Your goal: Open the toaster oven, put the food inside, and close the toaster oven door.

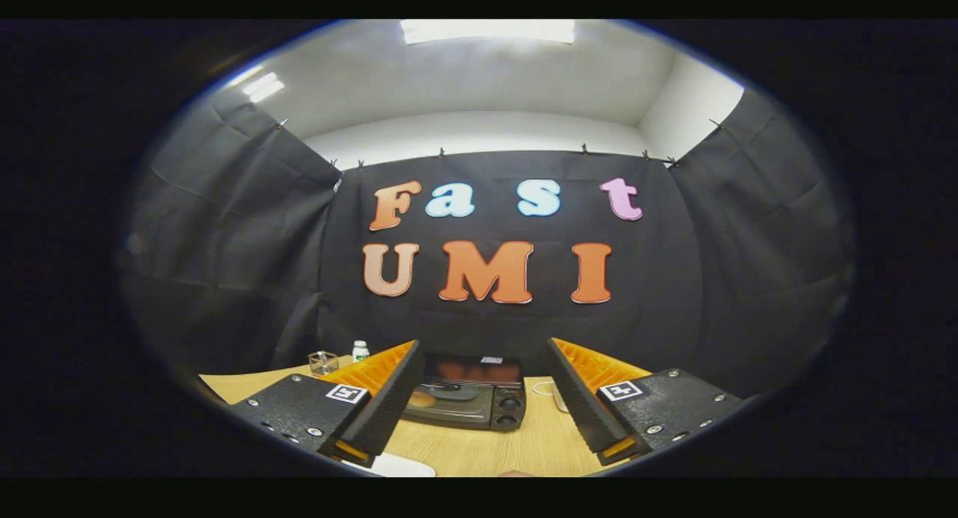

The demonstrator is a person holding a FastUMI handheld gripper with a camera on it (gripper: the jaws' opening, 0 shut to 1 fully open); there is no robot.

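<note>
A black toaster oven (468, 400) stands on the wooden table (516, 447), beyond my fingers and in line with the gap between them. Its glass door looks shut, and two round knobs (509, 411) sit on its right side. My gripper (483, 383) is open, held above the table with nothing between its fingers. A white plate's rim (400, 467) peeks in close below my left finger; what lies on it is hidden.
A small clear glass container (323, 362) and a white bottle with a green cap (361, 350) stand at the table's far left. A white cable (552, 393) lies right of the oven. Black cloth walls close the booth on three sides.
</note>
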